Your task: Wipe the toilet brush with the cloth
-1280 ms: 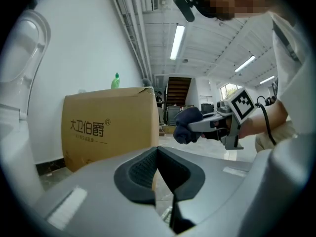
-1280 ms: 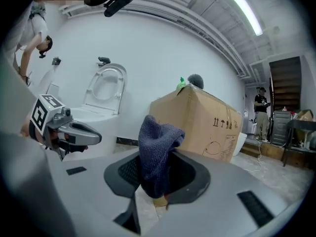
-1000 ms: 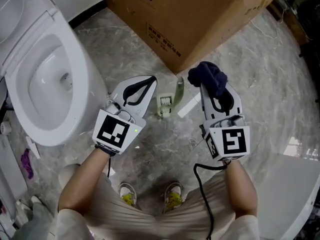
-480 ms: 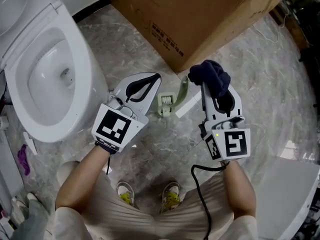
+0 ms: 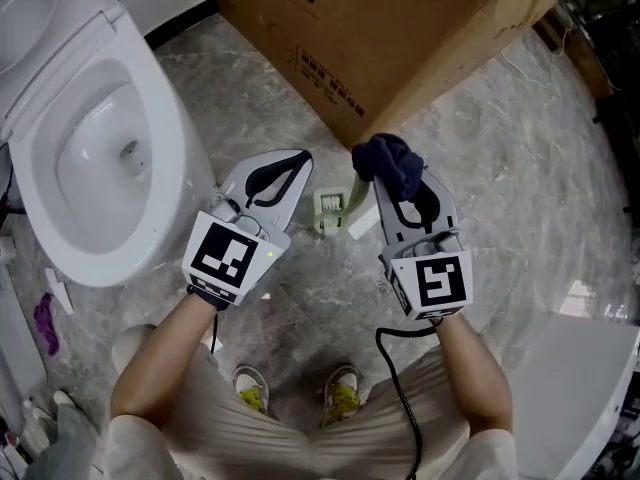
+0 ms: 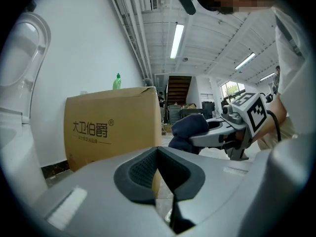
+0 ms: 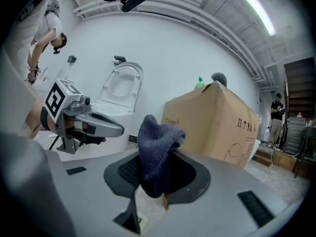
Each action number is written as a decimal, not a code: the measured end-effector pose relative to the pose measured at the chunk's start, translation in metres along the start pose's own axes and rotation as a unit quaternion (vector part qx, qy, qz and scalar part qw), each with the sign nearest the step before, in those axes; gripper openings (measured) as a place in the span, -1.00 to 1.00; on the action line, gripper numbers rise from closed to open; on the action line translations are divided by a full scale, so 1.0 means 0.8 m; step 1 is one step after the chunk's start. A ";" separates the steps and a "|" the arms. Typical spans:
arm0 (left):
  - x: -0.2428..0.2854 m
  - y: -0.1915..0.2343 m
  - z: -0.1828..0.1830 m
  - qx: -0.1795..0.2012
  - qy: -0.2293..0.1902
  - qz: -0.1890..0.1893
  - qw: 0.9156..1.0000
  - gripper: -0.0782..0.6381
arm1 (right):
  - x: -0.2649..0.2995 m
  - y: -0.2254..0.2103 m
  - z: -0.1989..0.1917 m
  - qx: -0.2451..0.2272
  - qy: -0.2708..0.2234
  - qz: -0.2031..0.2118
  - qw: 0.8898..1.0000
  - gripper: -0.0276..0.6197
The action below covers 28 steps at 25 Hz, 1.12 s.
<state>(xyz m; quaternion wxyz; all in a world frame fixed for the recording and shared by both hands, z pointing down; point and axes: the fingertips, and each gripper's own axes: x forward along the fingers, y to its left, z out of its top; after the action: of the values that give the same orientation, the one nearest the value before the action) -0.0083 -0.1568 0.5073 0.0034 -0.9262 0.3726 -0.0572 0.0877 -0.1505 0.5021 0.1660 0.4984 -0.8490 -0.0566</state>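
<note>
Toilet brush point(image 5: 333, 208), pale green, lay on marble floor point(image 5: 500, 168) between gripper tips. Cloth point(image 5: 388, 162), dark blue, bunched, was pinched in right gripper point(image 5: 386, 180) at brush's 2 o'clock, above handle end; contact not determinable. Left gripper point(image 5: 298, 161) at brush's 10 o'clock, jaws pressed together, nothing between. Cardboard box point(image 5: 400, 28) at 12 o'clock, toilet point(image 5: 90, 158) at 9 o'clock.
</note>
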 end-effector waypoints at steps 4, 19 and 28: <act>0.002 -0.003 -0.001 -0.009 -0.001 -0.007 1.000 -0.78 | -0.005 0.005 -0.012 -0.015 0.011 0.002 1.000 -0.56; 0.012 -0.008 -0.012 -0.029 0.006 -0.020 0.999 -0.78 | -0.010 0.034 -0.062 -0.027 0.077 0.032 0.996 -0.58; 0.013 -0.007 -0.012 -0.037 0.006 -0.020 0.999 -0.78 | -0.013 0.043 -0.131 -0.038 0.167 0.049 0.984 -0.58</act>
<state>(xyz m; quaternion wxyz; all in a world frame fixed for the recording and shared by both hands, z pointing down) 0.0023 -0.1596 0.5180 -0.0341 -0.9328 0.3554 -0.0495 0.0996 -0.1172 0.6071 0.3274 0.4519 -0.8298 0.0032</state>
